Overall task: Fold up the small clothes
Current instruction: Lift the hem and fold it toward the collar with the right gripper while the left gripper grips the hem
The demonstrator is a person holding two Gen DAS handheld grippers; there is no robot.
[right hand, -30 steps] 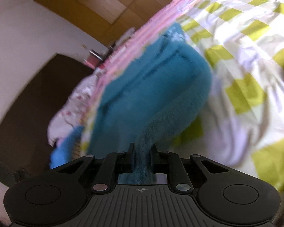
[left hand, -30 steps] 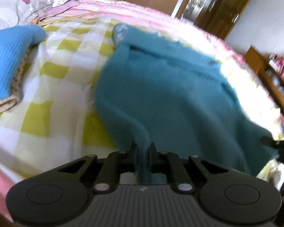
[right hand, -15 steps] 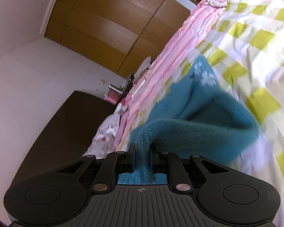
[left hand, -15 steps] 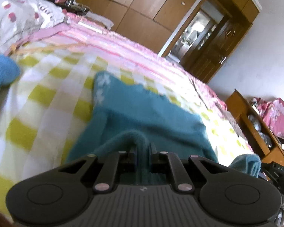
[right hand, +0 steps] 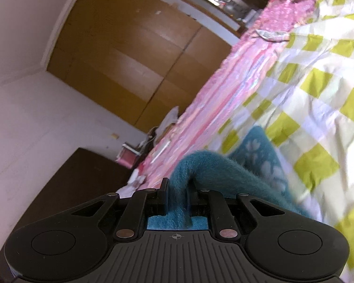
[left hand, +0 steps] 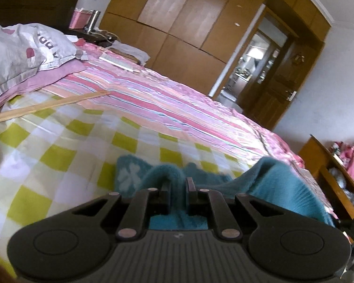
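A fuzzy teal sweater [left hand: 278,184] with a pale flower pattern lies partly on the yellow-and-white checked sheet [left hand: 59,155]. My left gripper [left hand: 178,184] is shut on a fold of its edge, which bunches up between the fingers. In the right wrist view the same teal sweater [right hand: 254,162] arches up from the sheet into my right gripper [right hand: 178,184], which is shut on another bunch of the fabric. Most of the garment is hidden behind the gripper bodies.
A pink striped bedspread [left hand: 167,103] covers the far side of the bed. A grey spotted pillow [left hand: 18,52] lies at the left, with a wooden stick [left hand: 52,106] beside it. Wooden wardrobes [left hand: 195,28], a doorway and a wooden shelf [left hand: 330,179] stand beyond.
Both grippers have carried the sweater's edge forward over the rest of the garment. Far less of the spread sweater shows now, and more of the wardrobes and wall has come into view.
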